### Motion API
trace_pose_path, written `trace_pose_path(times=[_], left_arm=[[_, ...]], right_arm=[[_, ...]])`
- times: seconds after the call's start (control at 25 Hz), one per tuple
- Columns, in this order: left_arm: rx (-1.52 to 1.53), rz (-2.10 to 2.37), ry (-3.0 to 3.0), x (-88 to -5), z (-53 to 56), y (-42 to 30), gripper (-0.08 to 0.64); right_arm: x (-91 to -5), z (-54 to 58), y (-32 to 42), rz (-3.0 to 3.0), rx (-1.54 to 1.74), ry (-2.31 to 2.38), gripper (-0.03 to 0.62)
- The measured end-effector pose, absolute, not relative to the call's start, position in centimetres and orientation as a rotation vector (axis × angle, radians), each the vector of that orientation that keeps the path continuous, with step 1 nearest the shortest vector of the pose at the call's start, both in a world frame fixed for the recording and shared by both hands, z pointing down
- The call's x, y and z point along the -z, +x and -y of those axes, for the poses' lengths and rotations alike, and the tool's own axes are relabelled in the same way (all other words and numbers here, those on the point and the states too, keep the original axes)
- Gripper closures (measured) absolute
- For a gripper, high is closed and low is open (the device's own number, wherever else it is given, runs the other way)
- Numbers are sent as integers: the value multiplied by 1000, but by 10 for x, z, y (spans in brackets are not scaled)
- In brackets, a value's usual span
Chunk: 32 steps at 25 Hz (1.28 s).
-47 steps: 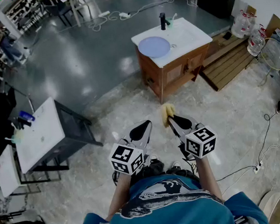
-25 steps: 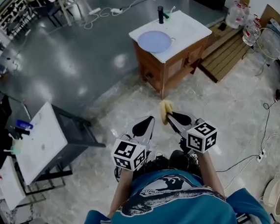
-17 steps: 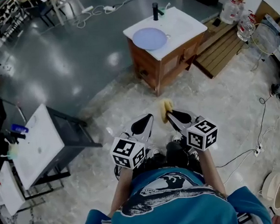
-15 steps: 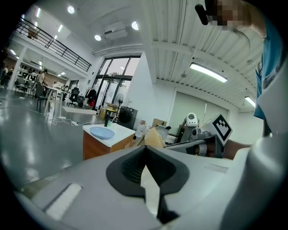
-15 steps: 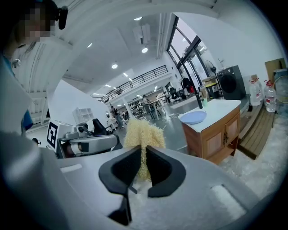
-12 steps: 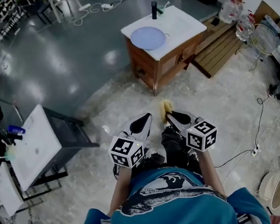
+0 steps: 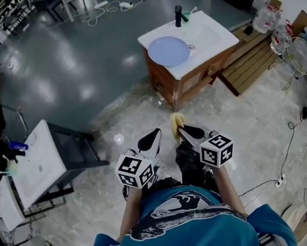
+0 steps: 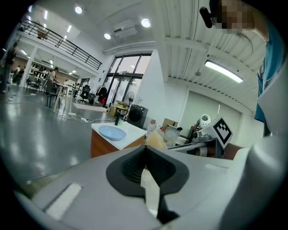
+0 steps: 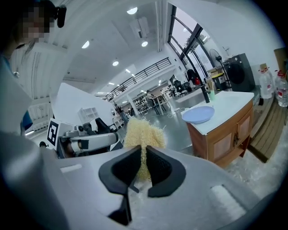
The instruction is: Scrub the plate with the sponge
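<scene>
Your right hand-held gripper [image 9: 144, 148] is covering the lower part of the sponge [image 9: 140, 130] with its jaws. Your left hand-held gripper [image 8: 145, 150] is blocking most of that sponge in its own view. The plate [image 7: 168, 50] is sitting too far off to show any dirt, and the marker cubes are hiding your hands in the head view.

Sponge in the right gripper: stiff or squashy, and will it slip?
Probably soft: the sponge is pinched thin between the jaws of the right gripper and flares out bushy above them. Likely light, as it stands up from that narrow pinch without drooping. Its fibrous surface should grip rather than slip.
</scene>
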<state>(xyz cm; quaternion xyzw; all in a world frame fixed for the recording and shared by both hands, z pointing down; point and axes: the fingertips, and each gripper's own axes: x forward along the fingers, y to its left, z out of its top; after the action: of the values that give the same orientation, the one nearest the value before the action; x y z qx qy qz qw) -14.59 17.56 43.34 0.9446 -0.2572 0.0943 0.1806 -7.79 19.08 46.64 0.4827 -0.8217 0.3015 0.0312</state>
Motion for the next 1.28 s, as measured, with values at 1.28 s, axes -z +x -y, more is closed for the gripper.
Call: trace_pose_path(times=[1.28], left_arm=[[-351, 969, 2482, -450, -27, 2, 548]], right_arm=[[-483, -35, 76, 2600, -1024, 1216, 558]])
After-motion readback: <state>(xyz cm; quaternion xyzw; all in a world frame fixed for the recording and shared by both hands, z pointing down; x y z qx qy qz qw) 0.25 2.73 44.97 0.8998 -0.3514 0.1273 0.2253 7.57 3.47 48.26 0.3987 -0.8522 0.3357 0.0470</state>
